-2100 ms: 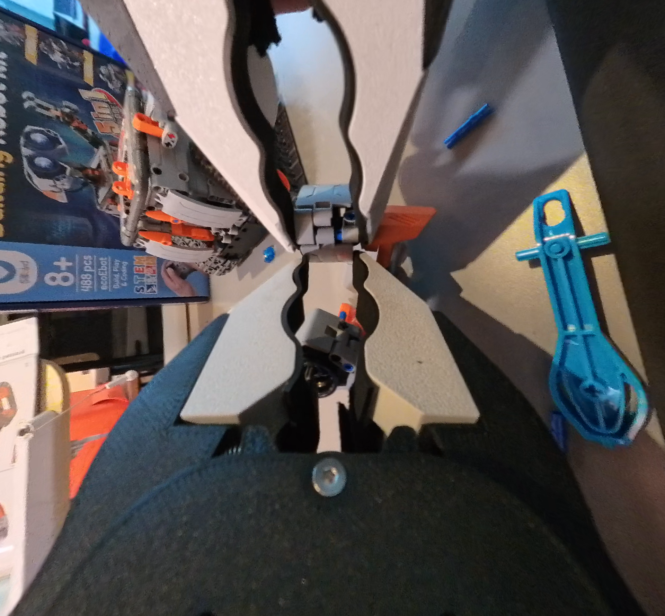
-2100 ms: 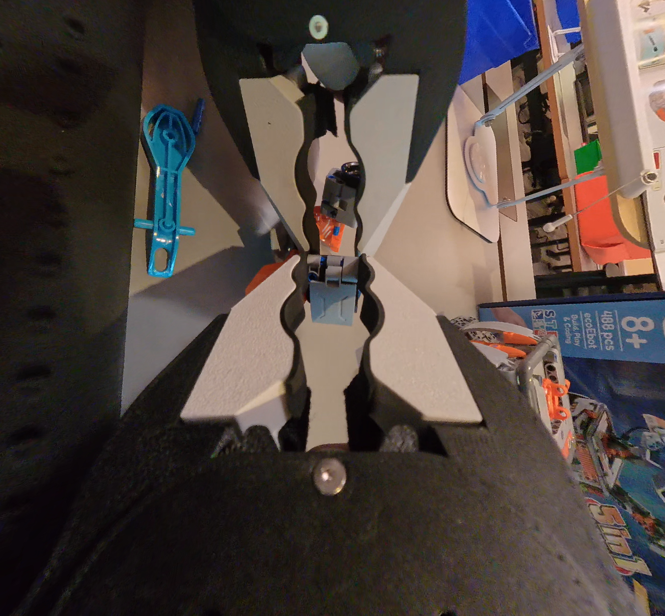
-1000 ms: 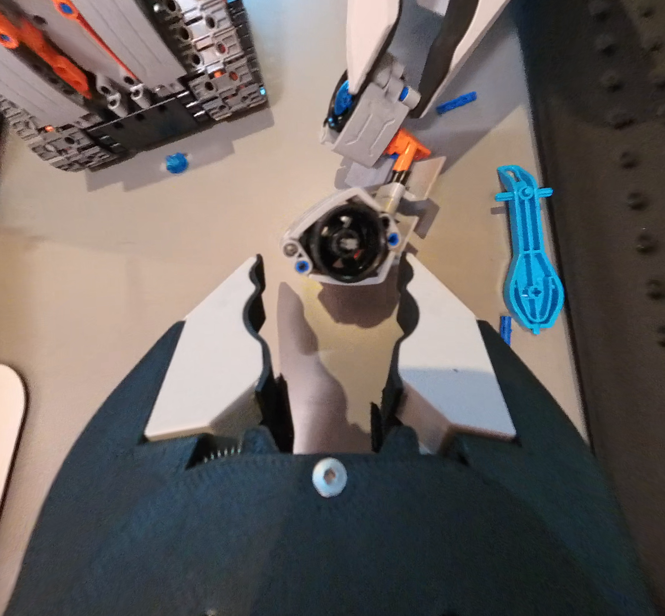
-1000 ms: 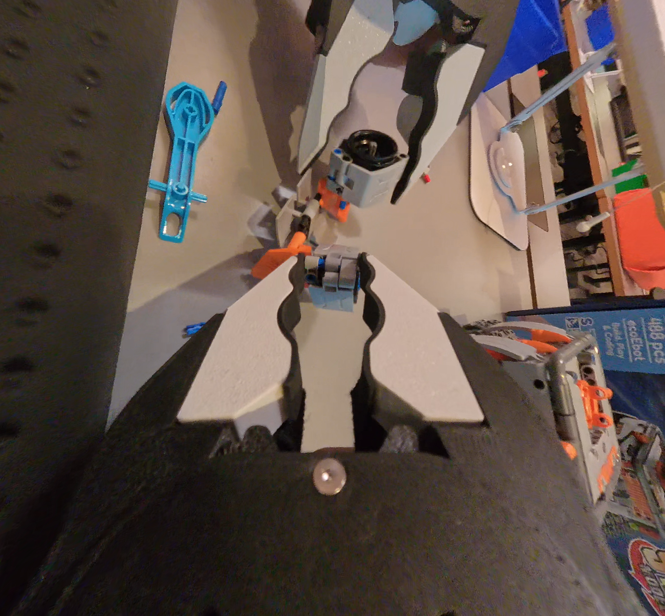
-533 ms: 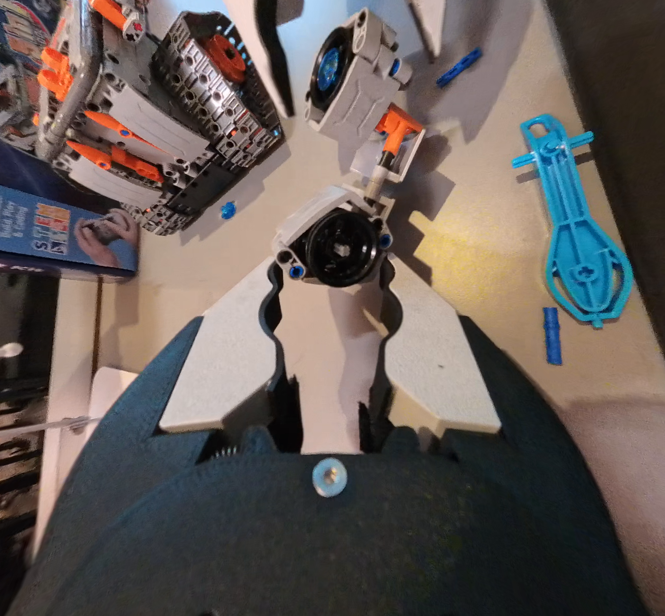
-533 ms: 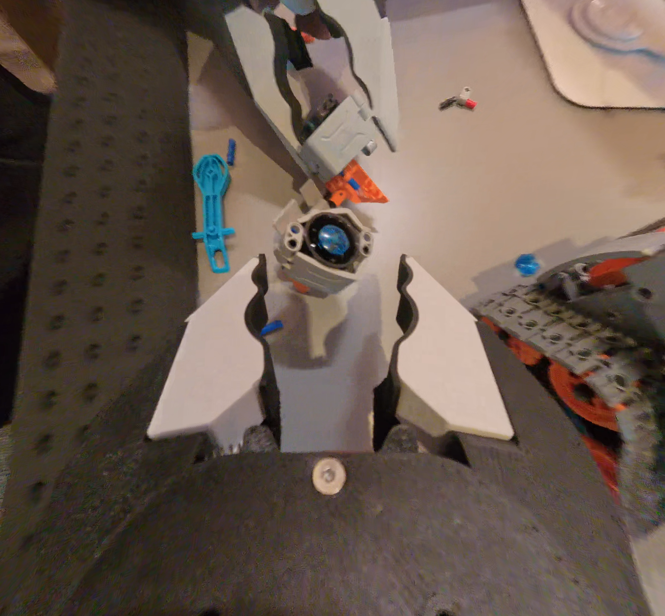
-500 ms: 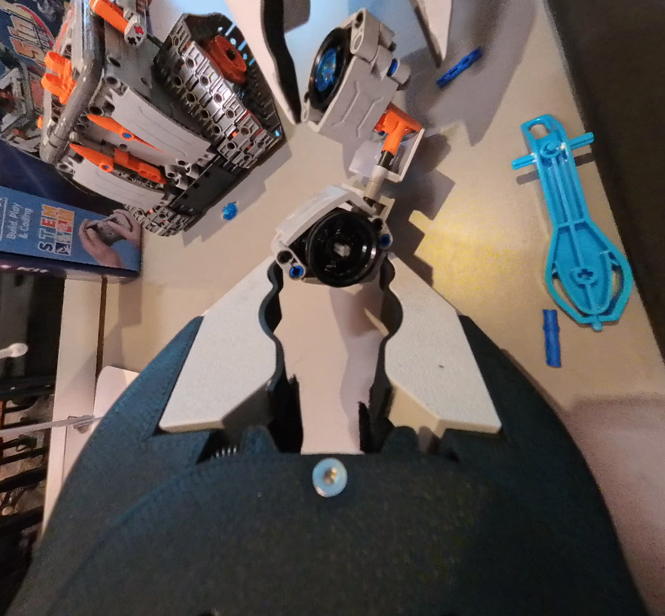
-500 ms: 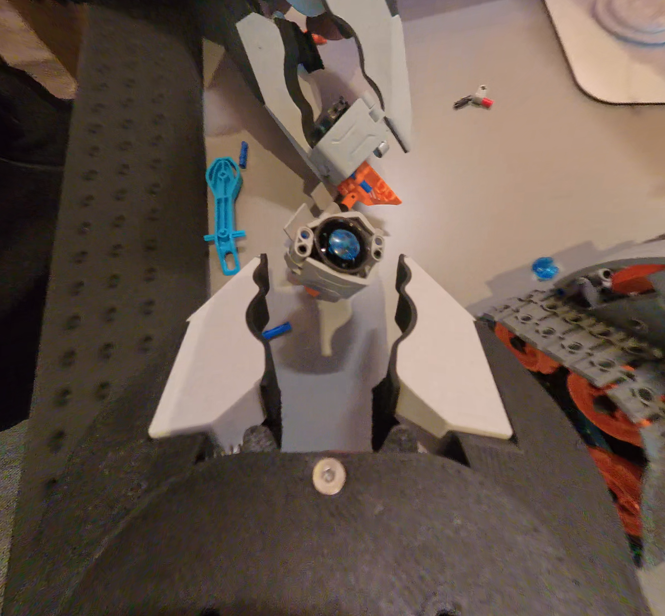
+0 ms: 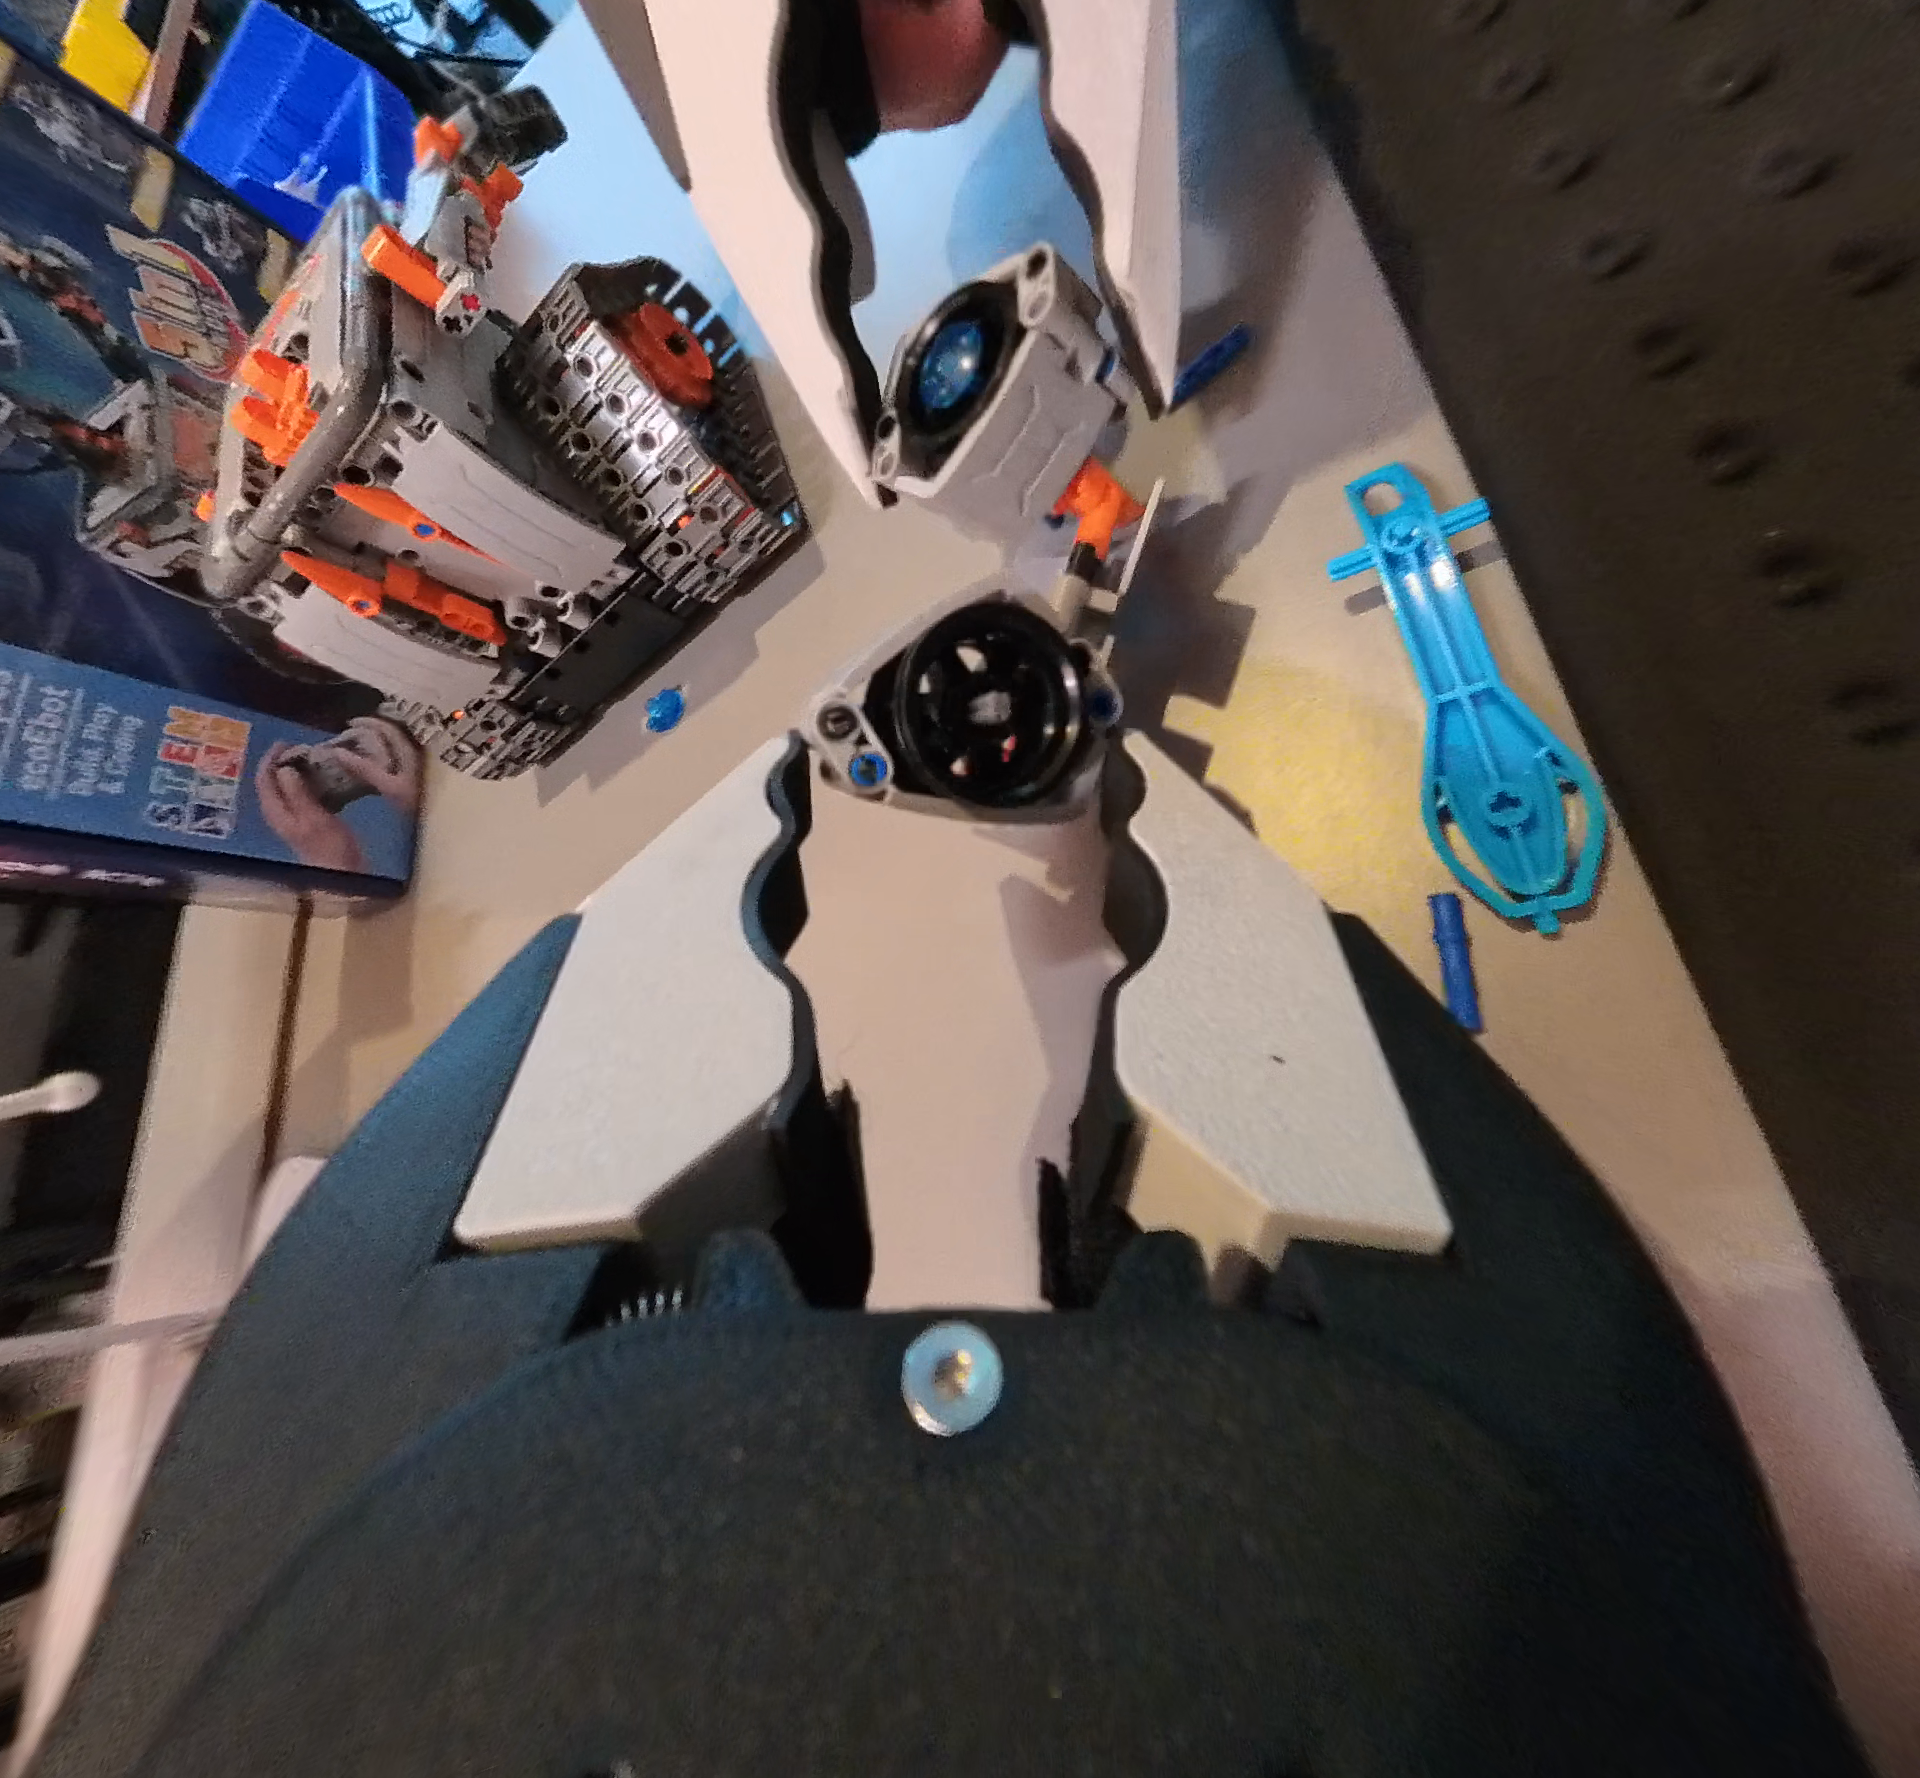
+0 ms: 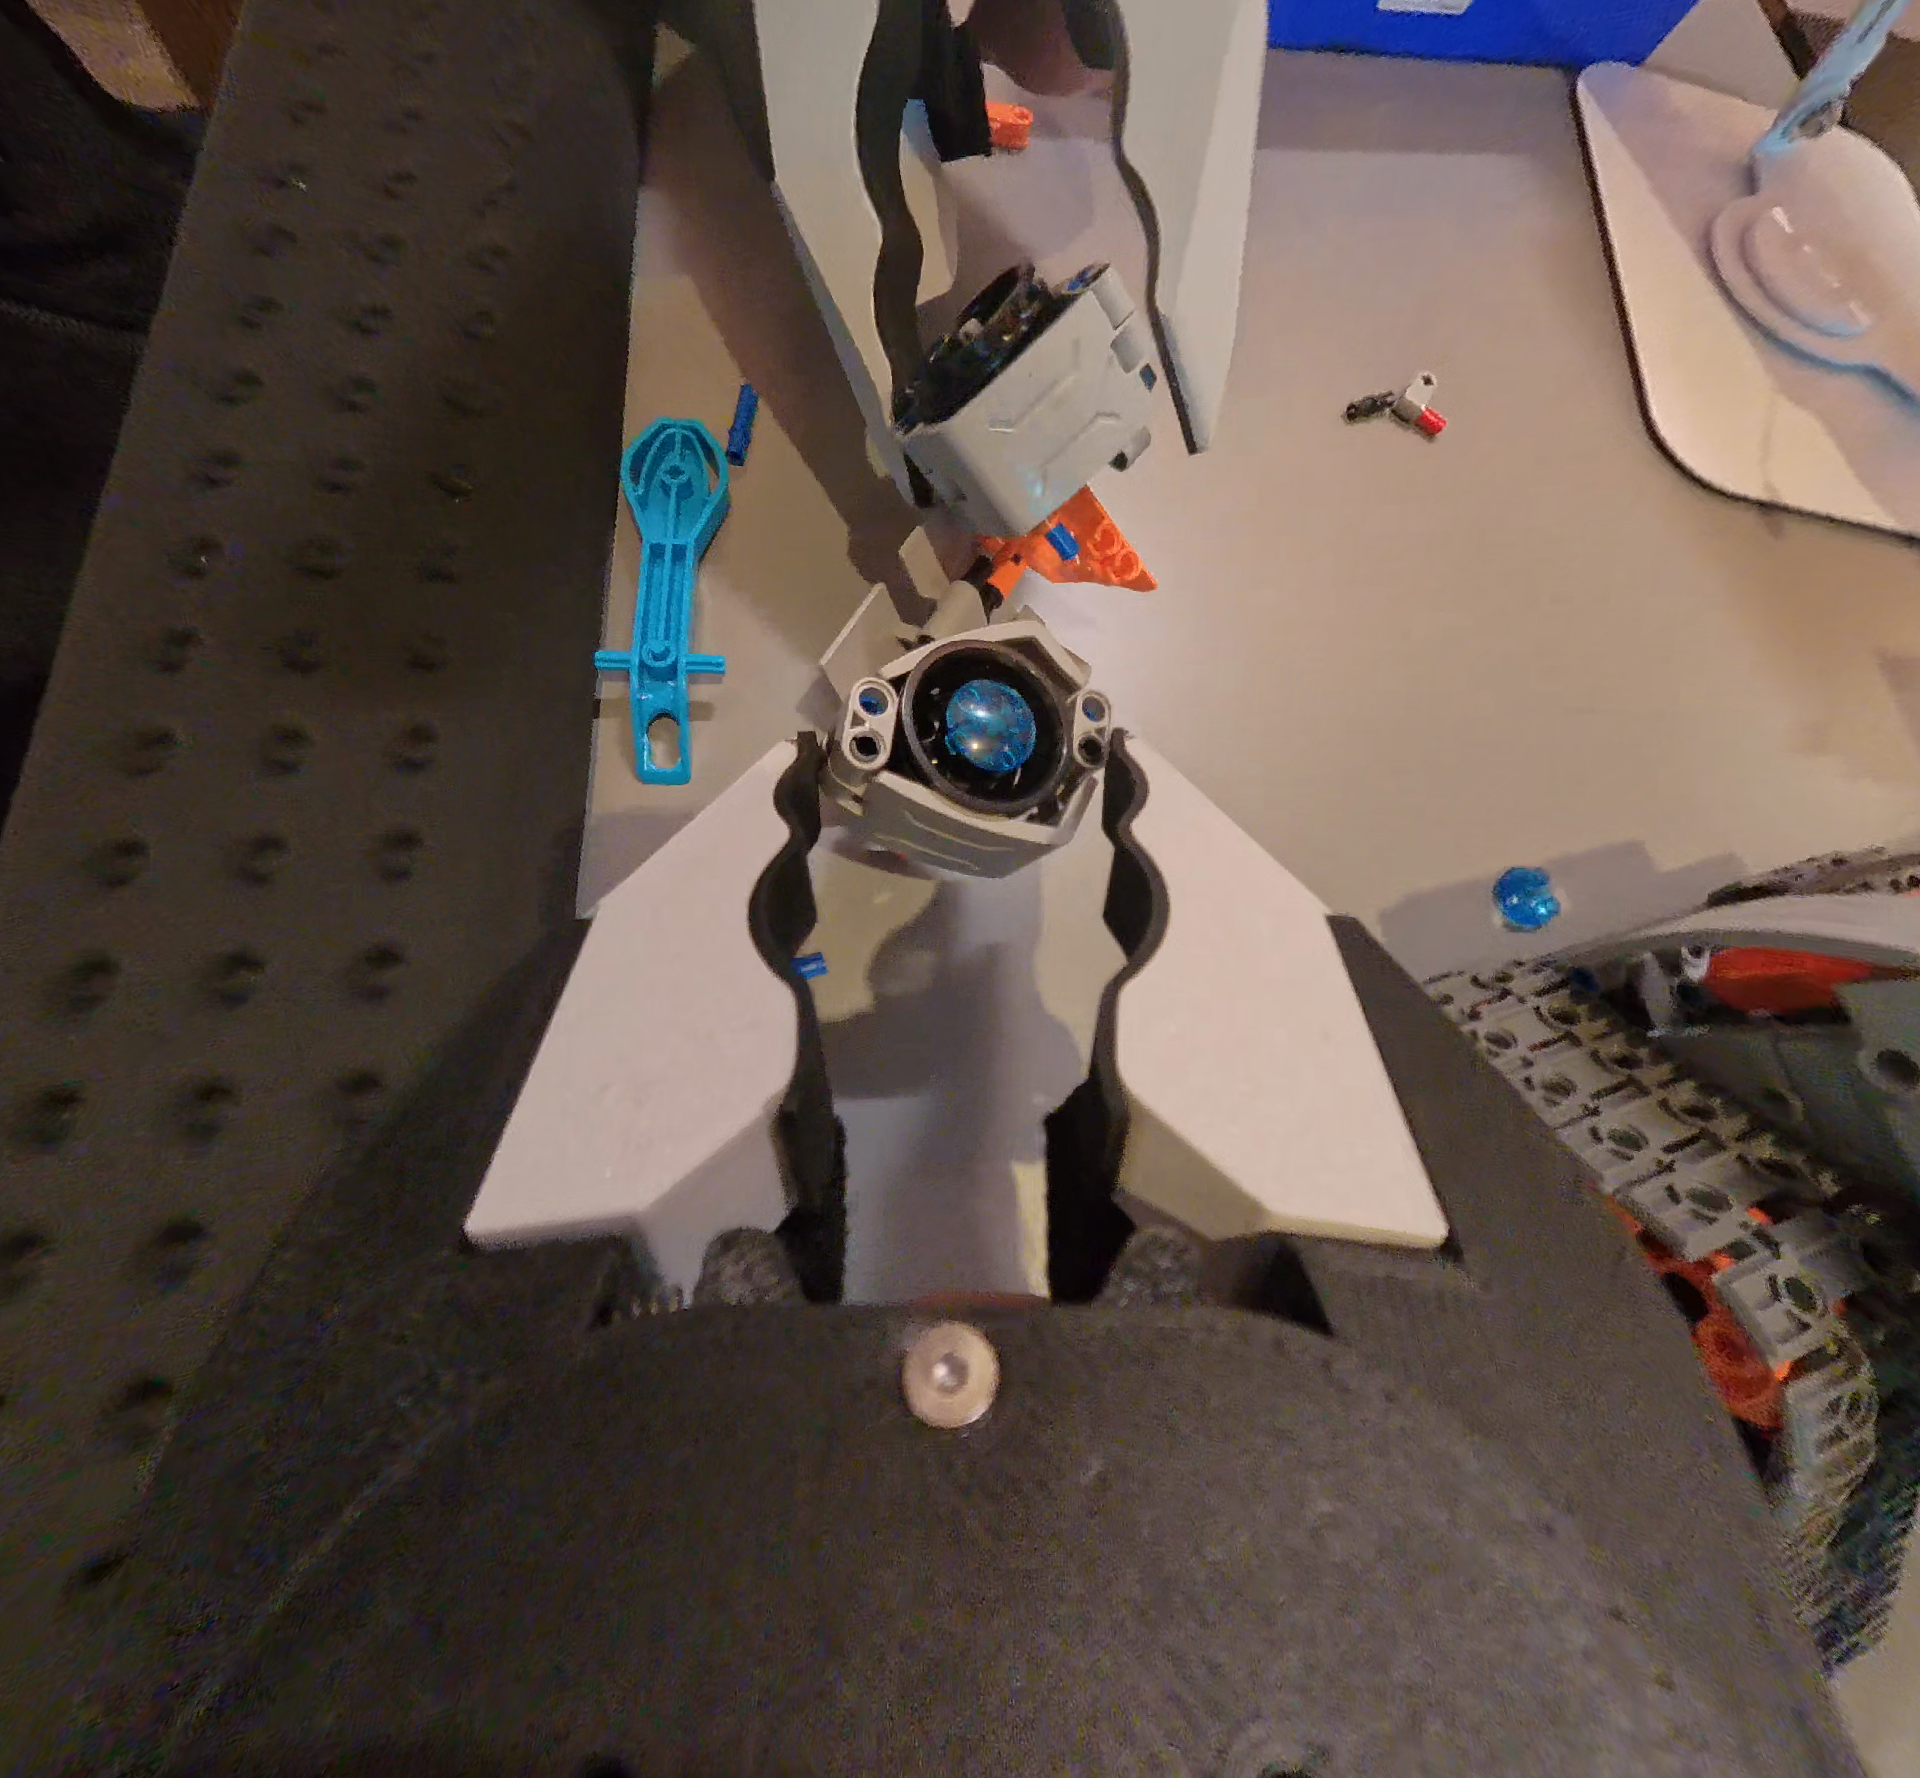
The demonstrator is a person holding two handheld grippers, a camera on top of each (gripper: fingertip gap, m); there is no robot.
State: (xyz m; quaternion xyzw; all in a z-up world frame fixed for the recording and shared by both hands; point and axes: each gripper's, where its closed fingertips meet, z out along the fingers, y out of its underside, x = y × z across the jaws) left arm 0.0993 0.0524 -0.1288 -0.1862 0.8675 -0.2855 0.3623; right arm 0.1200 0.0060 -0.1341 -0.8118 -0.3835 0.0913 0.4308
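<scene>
A small brick assembly has two grey round modules joined by an orange connector (image 9: 1093, 490). My left gripper (image 9: 961, 754) is shut on the module with the black ring (image 9: 971, 726), fingertips on both its sides. My right gripper (image 10: 958, 754) is shut on the module with the blue lens (image 10: 977, 741). In the left wrist view the right gripper (image 9: 1003, 440) comes in from the top, holding the blue-lens module (image 9: 987, 388). In the right wrist view the left gripper (image 10: 1039, 450) comes in from the top, holding the other module (image 10: 1023, 409). The orange connector (image 10: 1081, 554) is near the beige table (image 10: 1403, 689).
A grey and orange tracked brick vehicle (image 9: 499, 523) (image 10: 1714, 1105) stands by a blue box (image 9: 156, 772). A light blue plastic tool (image 9: 1475, 741) (image 10: 665, 585), a blue pin (image 9: 1455, 959) and a blue stud (image 9: 662, 708) lie loose. A black perforated panel (image 9: 1662, 378) borders the table. Across from one pair of fingers to the other is roughly 6 cm. Left tips and right tips are each some 15 cm from the blue stud (image 9: 662, 708). The right camera catches it too, in the right wrist view (image 10: 1532, 895).
The right gripper's jaws, open around the blue-lens module half a second ago, have shut on it. The left gripper keeps its hold. A second ago the left jaws were open.
</scene>
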